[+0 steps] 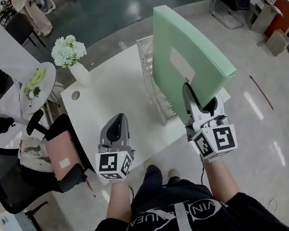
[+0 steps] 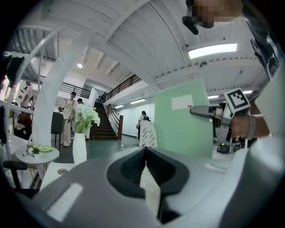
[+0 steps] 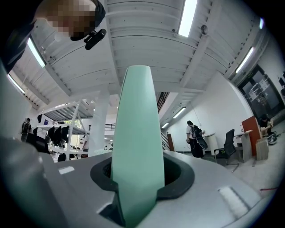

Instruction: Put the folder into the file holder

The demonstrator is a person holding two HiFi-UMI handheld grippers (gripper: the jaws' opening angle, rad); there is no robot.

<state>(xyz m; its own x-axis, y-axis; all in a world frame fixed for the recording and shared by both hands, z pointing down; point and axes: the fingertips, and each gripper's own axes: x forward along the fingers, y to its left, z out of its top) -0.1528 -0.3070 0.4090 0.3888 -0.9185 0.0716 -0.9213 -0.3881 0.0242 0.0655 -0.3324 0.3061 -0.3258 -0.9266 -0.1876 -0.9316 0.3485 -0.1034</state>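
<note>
Currently, one mint-green folder (image 1: 189,52) is clamped at its lower edge in the right claw (image 1: 198,99), the jaws pressed on both faces of the board, which rises upright and slightly tilted from that claw. One white slatted file holder (image 1: 154,92) stands on the white table (image 1: 114,95), just to the left of the right claw and ahead of the left claw (image 1: 117,120). The left claw has its jaws together with nothing in them and hangs low over the near table edge, well clear of the folder. One vase of white flowers (image 1: 71,56) stands far ahead of the left claw. Status: folder lifted and brought alongside the holder; by appearance it is not yet in a slot. Outstanding: lining the edge over a slot, lowering, and release.
</note>
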